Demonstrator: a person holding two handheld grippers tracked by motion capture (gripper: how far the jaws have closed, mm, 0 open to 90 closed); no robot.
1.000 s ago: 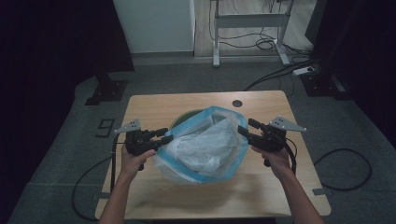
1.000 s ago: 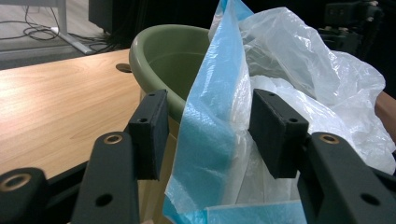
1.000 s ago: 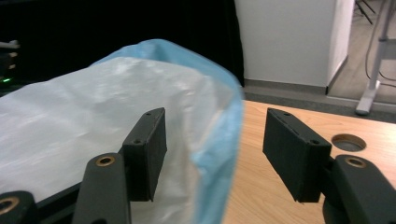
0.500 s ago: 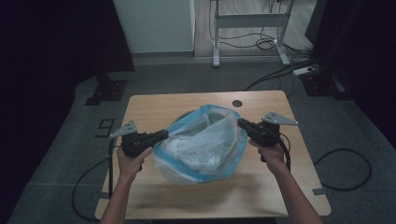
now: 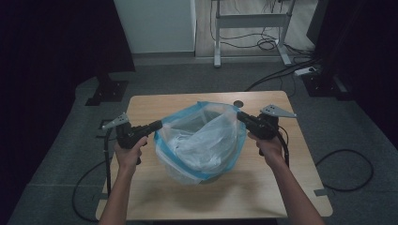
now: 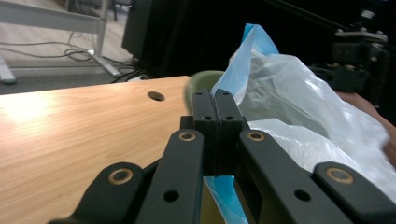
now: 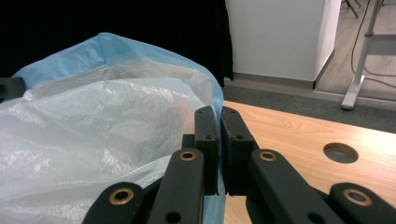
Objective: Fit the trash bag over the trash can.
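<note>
The left gripper (image 5: 157, 124) and the right gripper (image 5: 241, 116) each have their jaws clenched on the blue rim of a clear plastic bag (image 5: 202, 140), one at each side, holding it stretched open between them. The bag sits over a green bin (image 6: 201, 81) at the middle of the wooden table (image 5: 263, 187). Beyond the table stands a white cabinet (image 5: 155, 26).
</note>
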